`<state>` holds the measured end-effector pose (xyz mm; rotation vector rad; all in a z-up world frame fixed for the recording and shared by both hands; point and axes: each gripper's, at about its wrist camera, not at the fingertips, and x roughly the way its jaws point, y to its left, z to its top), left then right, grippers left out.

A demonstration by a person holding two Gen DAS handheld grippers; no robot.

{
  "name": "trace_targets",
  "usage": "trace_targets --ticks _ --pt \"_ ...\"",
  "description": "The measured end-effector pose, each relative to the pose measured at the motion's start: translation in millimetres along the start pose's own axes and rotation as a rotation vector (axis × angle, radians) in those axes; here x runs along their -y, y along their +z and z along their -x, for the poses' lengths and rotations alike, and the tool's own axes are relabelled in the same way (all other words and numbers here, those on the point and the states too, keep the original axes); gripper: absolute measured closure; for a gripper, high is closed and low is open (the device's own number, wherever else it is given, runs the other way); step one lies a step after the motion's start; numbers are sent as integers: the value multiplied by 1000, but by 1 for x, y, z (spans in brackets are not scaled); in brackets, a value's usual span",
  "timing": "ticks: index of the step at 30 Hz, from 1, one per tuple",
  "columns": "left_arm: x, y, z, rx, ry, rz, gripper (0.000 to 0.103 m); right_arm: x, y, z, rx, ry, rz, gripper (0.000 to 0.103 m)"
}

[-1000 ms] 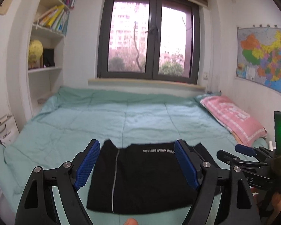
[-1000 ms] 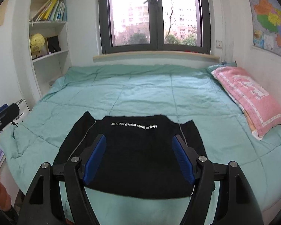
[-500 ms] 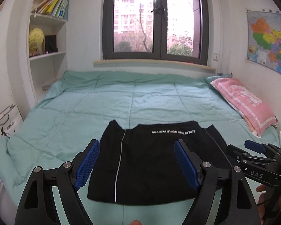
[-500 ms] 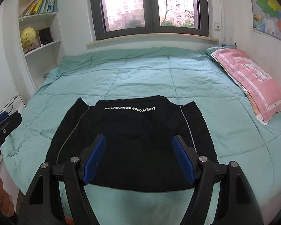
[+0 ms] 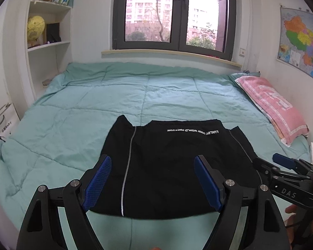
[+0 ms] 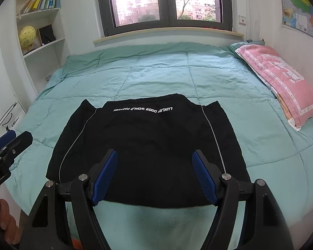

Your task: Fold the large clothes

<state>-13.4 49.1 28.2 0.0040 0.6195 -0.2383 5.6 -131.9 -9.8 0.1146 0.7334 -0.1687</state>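
Note:
A black garment point(image 5: 173, 166) point(image 6: 148, 143) with thin pale side stripes and a line of white lettering lies flat on the teal quilt point(image 5: 94, 108) point(image 6: 160, 70), near the bed's front edge. My left gripper point(image 5: 151, 179) hangs open above the garment's near left part, nothing between its blue pads. My right gripper point(image 6: 154, 173) is open above the garment's near middle, also holding nothing. The right gripper point(image 5: 281, 166) shows at the right edge of the left wrist view. In the right wrist view, the left gripper point(image 6: 6, 143) sticks in at the left edge.
A pink pillow point(image 5: 273, 106) point(image 6: 281, 79) lies along the bed's right side by the wall with a map point(image 5: 302, 41). White shelves point(image 5: 50, 43) with books and a yellow globe point(image 6: 27, 35) stand on the left. A window point(image 6: 169, 2) is behind the bed. A white bag point(image 5: 2, 125) leans at the left.
Both grippers have dropped lower and tilted downward, so the garment sits higher and larger in each view. Their jaws stay just as wide. The garment has not moved.

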Motion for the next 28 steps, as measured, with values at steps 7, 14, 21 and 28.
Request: trace_targets --ticks 7,14,21,28 --pt "7 -2 -2 -2 7 -29 21 -3 -1 -5 -13 15 3 27" --pt "10 -4 -4 -3 20 -45 21 -3 -3 -8 -20 13 2 27" --pt "11 -4 -5 1 31 -52 21 -6 -5 -11 -30 14 4 27" --pt "5 -5 -12 -25 -11 -24 21 -7 -7 -13 -39 15 14 27"
